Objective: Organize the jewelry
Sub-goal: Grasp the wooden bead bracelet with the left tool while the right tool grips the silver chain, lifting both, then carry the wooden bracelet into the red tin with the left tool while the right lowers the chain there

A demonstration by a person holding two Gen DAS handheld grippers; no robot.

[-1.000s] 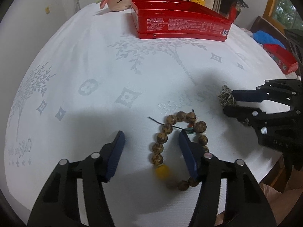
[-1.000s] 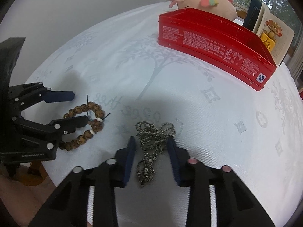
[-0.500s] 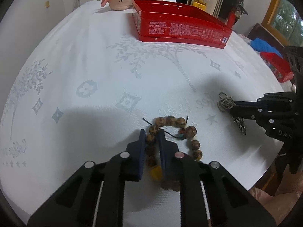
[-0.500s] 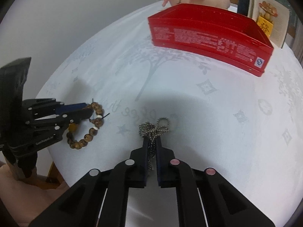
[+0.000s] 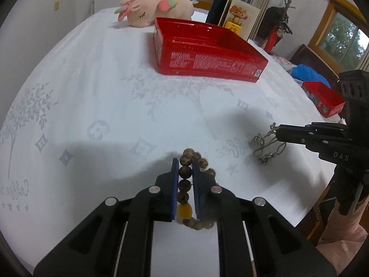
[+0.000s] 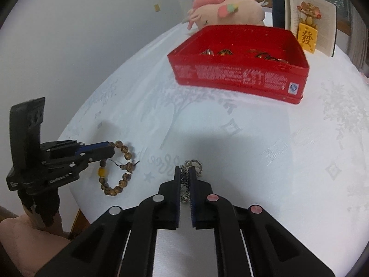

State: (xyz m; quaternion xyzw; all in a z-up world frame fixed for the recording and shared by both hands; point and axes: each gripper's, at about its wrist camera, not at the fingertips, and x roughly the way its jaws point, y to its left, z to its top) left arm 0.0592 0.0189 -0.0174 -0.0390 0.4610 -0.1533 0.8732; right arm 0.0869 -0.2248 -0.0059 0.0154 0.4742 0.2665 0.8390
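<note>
My left gripper [image 5: 185, 162] is shut on a brown wooden bead bracelet [image 5: 186, 172] with one yellow bead, lifted above the white tablecloth; from the right wrist view the bracelet [image 6: 115, 182] hangs from it. My right gripper [image 6: 184, 172] is shut on a silver chain necklace [image 6: 192, 164], also lifted; the left wrist view shows the chain [image 5: 265, 145] dangling from its tips. An open red tin box [image 6: 239, 62] holding several jewelry pieces stands farther back on the table, ahead of both grippers [image 5: 207, 53].
A pink plush toy [image 5: 156, 7] lies behind the red box. An open card with a yellow ornament [image 6: 306, 27] stands at the back right. A second small red box [image 5: 322, 97] and blue cloth [image 5: 309, 73] lie at the right table edge.
Both grippers closed, the left on the bead bracelet and the right on the chain, then lifted them off the cloth and moved toward the red box.
</note>
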